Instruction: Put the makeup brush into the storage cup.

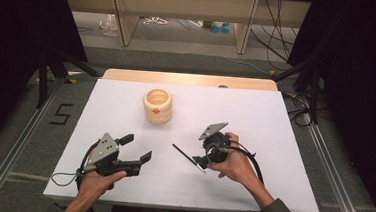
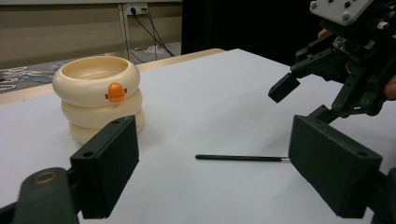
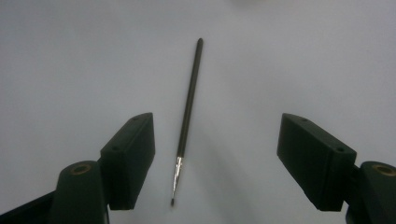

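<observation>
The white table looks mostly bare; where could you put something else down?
The table is free along its far edge behind the cream ringed holder, and across its right side beyond the right gripper. It is crowded near the front, where the thin black brush lies between the right gripper and the left gripper.

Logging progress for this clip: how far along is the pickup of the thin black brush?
Nothing looks done yet: the thin black brush lies flat on the white table, apart from the cream ringed holder. In hand: the right gripper sits over it, jaws open either side, not pressing. Left: probably gripping and lifting it. The left gripper waits open.
</observation>
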### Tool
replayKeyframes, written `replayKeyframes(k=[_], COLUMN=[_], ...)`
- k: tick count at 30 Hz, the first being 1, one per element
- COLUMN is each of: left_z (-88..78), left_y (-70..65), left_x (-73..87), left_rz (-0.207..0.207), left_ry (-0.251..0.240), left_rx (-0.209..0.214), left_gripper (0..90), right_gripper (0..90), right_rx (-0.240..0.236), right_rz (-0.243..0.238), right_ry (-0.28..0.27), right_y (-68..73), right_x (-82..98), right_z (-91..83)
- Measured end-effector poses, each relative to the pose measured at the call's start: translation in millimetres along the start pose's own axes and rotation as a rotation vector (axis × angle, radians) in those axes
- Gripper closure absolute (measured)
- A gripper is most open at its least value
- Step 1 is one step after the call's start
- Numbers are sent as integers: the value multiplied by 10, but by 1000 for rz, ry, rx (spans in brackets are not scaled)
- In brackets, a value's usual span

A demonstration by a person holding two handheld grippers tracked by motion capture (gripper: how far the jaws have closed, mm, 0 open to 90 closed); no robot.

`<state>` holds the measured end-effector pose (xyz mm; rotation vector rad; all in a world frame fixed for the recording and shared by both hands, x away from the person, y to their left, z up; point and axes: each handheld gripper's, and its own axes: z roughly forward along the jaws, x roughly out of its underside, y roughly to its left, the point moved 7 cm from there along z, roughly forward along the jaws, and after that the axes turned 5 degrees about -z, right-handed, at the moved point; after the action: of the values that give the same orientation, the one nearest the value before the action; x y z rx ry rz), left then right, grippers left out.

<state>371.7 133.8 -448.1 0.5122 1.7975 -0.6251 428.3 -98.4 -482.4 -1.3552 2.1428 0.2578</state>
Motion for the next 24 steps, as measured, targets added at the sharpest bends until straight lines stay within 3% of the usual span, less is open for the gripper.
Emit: replayKeyframes(k=[6,14,24], left_z=[1,0,3], left_y=[-1,-3,9], left_x=[0,4,8], left_rz=[1,3,5], left_ry=[1,6,11], left_rx=[0,4,2], left_gripper=[156,156,157], right_gripper=[315,365,441], right_rx=[-32,-66,-84], right_rz=[-29,-29,-41], right_ry=[41,139,215], right_y=[33,57,63], right_x=[-58,-74,-65], right_z=[91,240,329])
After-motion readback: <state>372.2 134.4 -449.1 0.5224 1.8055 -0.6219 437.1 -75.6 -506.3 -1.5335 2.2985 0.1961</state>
